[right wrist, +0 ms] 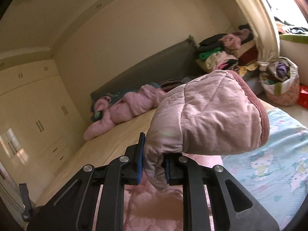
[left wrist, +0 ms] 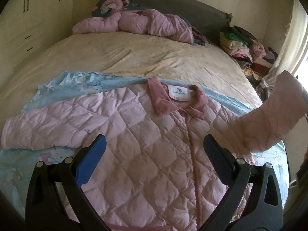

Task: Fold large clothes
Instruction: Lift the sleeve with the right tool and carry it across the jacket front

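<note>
**Sleeve lifted for the inward fold — quilted jacket, front up**

Left to right across the left wrist view. At 9 o'clock the jacket's one sleeve (left wrist: 38, 129) lies flat, stretched out over the pale blue cartoon-print blanket (left wrist: 57, 90). At centre the pink quilted jacket (left wrist: 146, 146) is spread on the bed (left wrist: 134, 57), front up, snaps closed, collar (left wrist: 179, 100) at 12 o'clock from the gripper. The left gripper (left wrist: 154, 150) hovers over the chest panel with jaws wide apart and nothing between them; whether it clears the fabric I cannot tell. At 3 o'clock the other sleeve (left wrist: 273, 119) rises off the blanket into the air.

Right wrist view: the right gripper (right wrist: 153, 163) is clamped on that raised sleeve, pads pinching a bunched fold just behind the corduroy-trimmed cuff (right wrist: 258, 105), which puffs out ahead of the fingers towards 1 o'clock.

Background (not task items): crumpled pink bedding (left wrist: 138, 23) at the headboard, a heap of mixed clothes (left wrist: 244, 44) at 2 o'clock.

Step in hand, as judged: carrying the raised sleeve across the chest.

How to do it well:
- Keep the pinch firm; the quilting is slippery and puffy, so a loose hold may shed the cuff.
- Swing the sleeve in an arc towards the snap line, so the crease falls at the shoulder seam.
- Bring the open left gripper down on the body near the shoulder to anchor it, or the whole jacket may drag along.
- Lay the cuff flat before letting go.
</note>
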A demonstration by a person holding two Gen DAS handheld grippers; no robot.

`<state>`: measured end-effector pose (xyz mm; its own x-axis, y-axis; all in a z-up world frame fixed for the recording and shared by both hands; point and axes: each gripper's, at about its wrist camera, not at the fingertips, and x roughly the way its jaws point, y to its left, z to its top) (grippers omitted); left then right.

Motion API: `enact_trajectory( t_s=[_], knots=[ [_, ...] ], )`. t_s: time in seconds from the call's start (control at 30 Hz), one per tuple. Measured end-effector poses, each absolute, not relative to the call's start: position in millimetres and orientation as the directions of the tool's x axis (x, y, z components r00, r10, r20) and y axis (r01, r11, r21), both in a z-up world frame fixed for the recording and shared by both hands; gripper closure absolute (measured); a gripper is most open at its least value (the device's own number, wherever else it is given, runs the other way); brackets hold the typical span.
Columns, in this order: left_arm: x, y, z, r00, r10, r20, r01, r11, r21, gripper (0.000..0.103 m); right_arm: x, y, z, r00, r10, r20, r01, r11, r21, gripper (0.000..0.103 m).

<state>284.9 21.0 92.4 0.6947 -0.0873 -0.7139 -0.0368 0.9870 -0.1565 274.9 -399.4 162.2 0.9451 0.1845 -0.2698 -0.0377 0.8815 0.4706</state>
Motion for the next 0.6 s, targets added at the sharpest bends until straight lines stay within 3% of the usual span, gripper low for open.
enact_trajectory(
  t_s=[0.6],
  knots=[
    [284.9,70.0,78.4,0.688,-0.072,-0.722,-0.103,0.975,-0.196,0.008,323.6,-270.9,124.3,0.873,0.345,-0.345,-0.161,0.871,0.464,0.087]
  ],
)
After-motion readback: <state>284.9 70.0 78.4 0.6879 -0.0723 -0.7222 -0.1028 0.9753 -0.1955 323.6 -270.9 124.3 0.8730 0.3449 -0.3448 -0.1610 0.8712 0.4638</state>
